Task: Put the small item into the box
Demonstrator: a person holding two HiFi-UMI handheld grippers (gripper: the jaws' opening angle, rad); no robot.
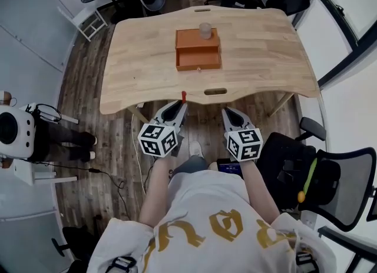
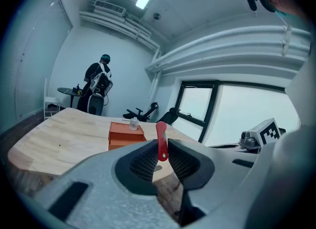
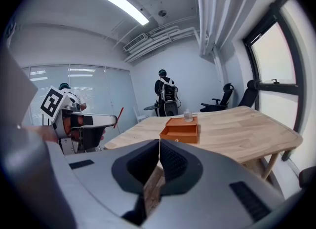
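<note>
Left tongs (image 1: 180,106): clamped on the red item (image 2: 161,139), just short of the bench (image 1: 141,60) edge.
Right tongs (image 3: 159,161): together, empty.
Box (image 1: 198,49): mid-bench, well apart from the item, with a clear jar (image 1: 204,30) on top.
Advice: keep the clamp firm and release low over the box.
Writing: none legible.
</note>
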